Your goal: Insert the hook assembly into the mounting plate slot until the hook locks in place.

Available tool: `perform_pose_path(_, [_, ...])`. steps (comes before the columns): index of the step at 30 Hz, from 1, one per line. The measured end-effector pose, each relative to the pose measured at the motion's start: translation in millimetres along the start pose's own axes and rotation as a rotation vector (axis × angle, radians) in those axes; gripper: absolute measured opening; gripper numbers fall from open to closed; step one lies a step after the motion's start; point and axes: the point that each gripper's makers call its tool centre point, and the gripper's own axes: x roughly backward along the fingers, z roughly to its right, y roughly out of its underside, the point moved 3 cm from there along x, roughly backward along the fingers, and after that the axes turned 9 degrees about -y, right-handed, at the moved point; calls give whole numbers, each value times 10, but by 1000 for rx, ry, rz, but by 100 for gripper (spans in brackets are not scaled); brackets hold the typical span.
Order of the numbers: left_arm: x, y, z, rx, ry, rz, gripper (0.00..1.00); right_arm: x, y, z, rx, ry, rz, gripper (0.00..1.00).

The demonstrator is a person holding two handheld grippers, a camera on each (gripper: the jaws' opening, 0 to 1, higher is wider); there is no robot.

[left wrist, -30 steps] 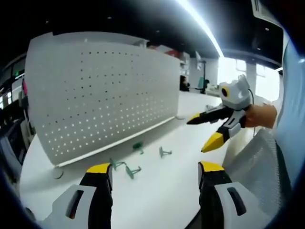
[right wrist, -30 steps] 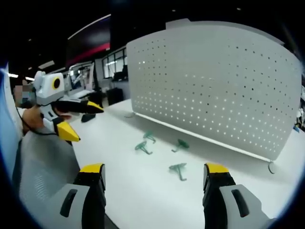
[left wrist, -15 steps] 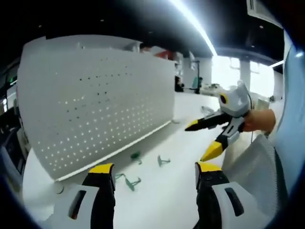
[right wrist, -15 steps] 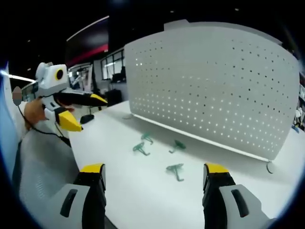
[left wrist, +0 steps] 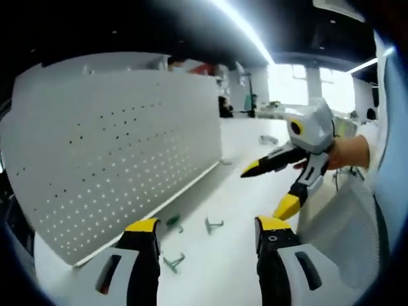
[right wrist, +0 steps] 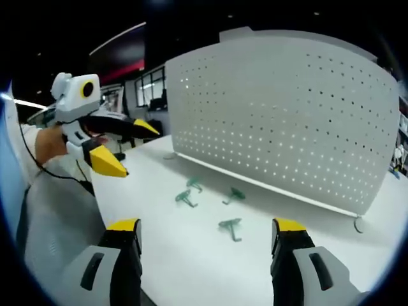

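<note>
A white perforated mounting plate [right wrist: 280, 121] stands upright on the white table; in the left gripper view this plate [left wrist: 121, 153] spreads over the left half. Several green hooks lie loose in front of it, among them one [right wrist: 229, 225] nearest me, one [right wrist: 185, 199] to its left and one [right wrist: 234, 194] by the plate's foot. Some appear as hooks [left wrist: 213, 224] between my left jaws. My left gripper [left wrist: 207, 229] is open and empty, held above the table; it enters the right gripper view as the left gripper [right wrist: 137, 152]. My right gripper [right wrist: 207, 226] is open and empty, also seen as the right gripper [left wrist: 268, 190].
The white table [right wrist: 166, 261] runs out to a curved front edge. A grey mesh surface [left wrist: 338, 217] sits low beside a person's hand [left wrist: 347, 152]. The plate rests on a small round foot [right wrist: 359, 223]. Office desks and windows lie far behind.
The left gripper has swung further in over the table and closer to the plate. The hooks lie where they were. Both grippers stay open.
</note>
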Motion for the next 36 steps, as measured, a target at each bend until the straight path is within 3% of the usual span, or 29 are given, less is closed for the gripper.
perform_pose_path(16, [-440,-62,90,-53,84,-54,45,35,115,46,-37,18,19,84])
perform_pose_path(25, [-776,101,172,-93,117,-115,37,32,201,74,-62,28,5,84])
perform_pose_path(36, [-1087,258,225,-93,103,-164,28,5,255,99,-78,31,-2,83])
